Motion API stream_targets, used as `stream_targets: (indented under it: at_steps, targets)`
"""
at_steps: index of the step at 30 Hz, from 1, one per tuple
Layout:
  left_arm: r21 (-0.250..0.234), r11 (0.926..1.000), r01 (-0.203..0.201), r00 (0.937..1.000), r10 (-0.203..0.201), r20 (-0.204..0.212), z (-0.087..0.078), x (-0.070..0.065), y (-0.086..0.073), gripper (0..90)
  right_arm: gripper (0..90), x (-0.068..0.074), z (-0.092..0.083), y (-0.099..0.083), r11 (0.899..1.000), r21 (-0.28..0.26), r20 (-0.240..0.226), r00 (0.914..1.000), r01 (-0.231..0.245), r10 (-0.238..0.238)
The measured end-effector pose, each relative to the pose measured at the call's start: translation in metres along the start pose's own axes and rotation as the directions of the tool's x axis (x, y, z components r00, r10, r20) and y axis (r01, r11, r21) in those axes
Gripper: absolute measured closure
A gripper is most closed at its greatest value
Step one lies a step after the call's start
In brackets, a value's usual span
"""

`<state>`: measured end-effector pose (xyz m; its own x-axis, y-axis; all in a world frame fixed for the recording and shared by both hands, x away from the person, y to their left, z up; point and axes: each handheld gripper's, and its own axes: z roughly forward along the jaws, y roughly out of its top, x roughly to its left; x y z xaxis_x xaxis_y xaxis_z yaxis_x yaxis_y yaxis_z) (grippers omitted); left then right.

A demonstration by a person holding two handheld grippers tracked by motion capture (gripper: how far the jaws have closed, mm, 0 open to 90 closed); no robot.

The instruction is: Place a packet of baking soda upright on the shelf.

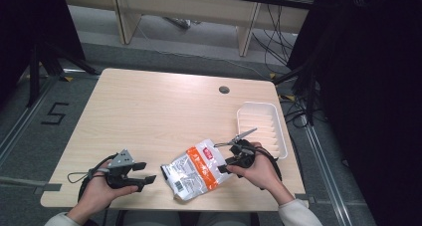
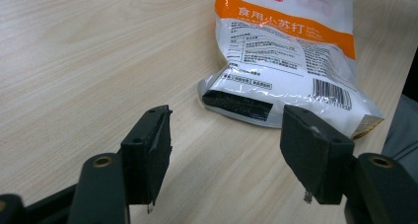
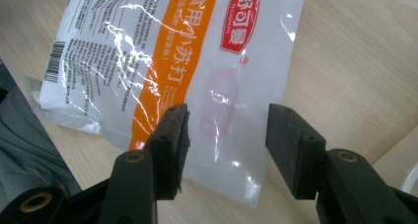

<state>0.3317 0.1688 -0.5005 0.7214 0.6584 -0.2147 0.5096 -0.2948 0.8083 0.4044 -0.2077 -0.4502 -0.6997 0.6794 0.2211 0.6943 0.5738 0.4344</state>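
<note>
We held the left tongs point(image 1: 141, 172) released just above the counter point(image 1: 149, 111), their jaws spread wide with nothing between them. The white and orange packet point(image 1: 195, 169) lay flat just ahead of them, its sealed bottom edge toward the jaws but apart from them. Our right tongs point(image 3: 226, 135) were also released, jaws apart over the packet's top end, the near jaw above its orange stripe. A white tray point(image 1: 262, 129) sat just beyond the right tongs.
</note>
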Motion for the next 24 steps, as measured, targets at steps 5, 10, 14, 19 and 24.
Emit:
stream_targets:
  at_steps: [5,10,14,19,24]
  targets:
    - [0.011,0.9999,-0.011,0.9999,0.011,0.003,-0.0005,0.0004,0.0002,35.8,48.5,-0.0018,0.0061,0.0055,1.000,0.023,0.006,0.9998,-0.019,0.018]
    - [0.004,1.0000,-0.006,1.0000,0.006,0.001,0.0003,0.0002,0.0000,35.8,47.8,-0.0046,0.0063,0.0060,0.999,0.035,0.017,0.9997,-0.019,0.019]
    - [0.004,1.0000,-0.007,1.0000,0.007,0.001,0.0005,-0.0001,0.0001,35.8,47.1,-0.0057,0.0040,0.0057,0.999,0.039,0.014,0.9993,-0.035,0.034]
    - [0.008,0.9999,-0.008,1.0000,0.008,0.000,0.0000,-0.0002,0.0002,35.7,47.2,-0.0051,0.0082,0.0042,0.997,0.061,-0.003,0.9988,-0.049,0.050]
    - [0.003,0.9998,-0.019,0.9998,0.019,-0.001,0.0004,0.0002,0.0002,35.8,48.8,-0.0049,0.0077,0.0026,0.996,0.068,-0.015,0.9982,-0.058,0.059]
